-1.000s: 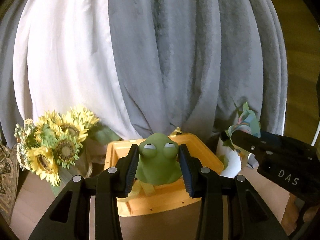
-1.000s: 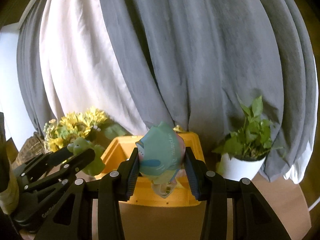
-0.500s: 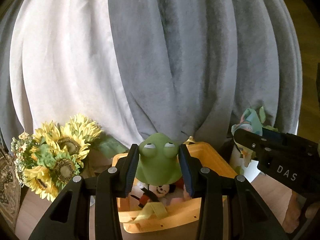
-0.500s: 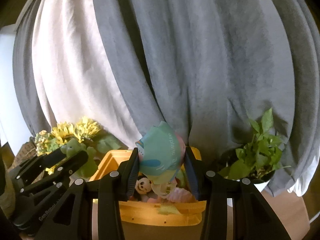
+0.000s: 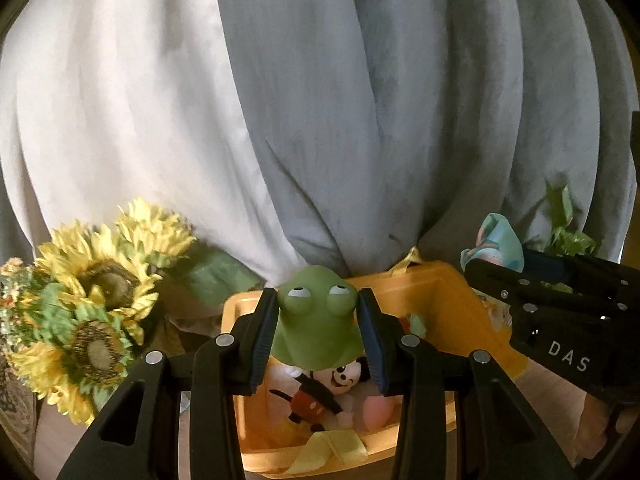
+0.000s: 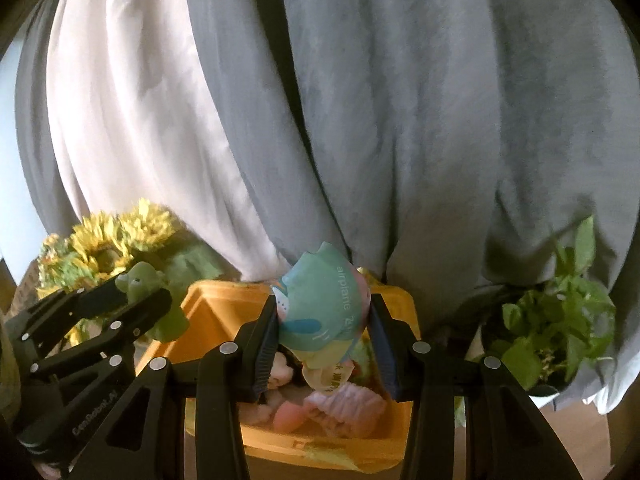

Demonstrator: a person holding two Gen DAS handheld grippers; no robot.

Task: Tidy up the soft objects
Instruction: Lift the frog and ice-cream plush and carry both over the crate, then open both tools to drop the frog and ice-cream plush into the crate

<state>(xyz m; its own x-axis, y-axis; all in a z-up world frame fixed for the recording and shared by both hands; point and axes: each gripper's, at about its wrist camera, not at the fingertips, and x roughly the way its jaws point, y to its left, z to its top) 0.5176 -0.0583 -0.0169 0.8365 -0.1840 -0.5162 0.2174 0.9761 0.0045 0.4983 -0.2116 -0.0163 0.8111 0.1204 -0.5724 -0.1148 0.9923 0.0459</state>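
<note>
Tools [image 5: 318, 320] [image 6: 324, 320] grip frog toy [image 5: 316, 320] and pouch [image 6: 320, 312] above bin [image 5: 440, 292].

left gripper [image 5: 318, 328] and right gripper [image 6: 323, 332] each clamped, seemingly tilted down.

Yellow bin [image 5: 456, 292] is open on top, but soft toys [image 5: 332, 384] already fill its floor. Sunflowers [image 5: 96, 280] crowd its left side, potted plant [image 6: 560, 320] its right, curtain [image 5: 360, 120] hangs close behind. My other gripper [image 5: 492, 276] sits over its right rim.
</note>
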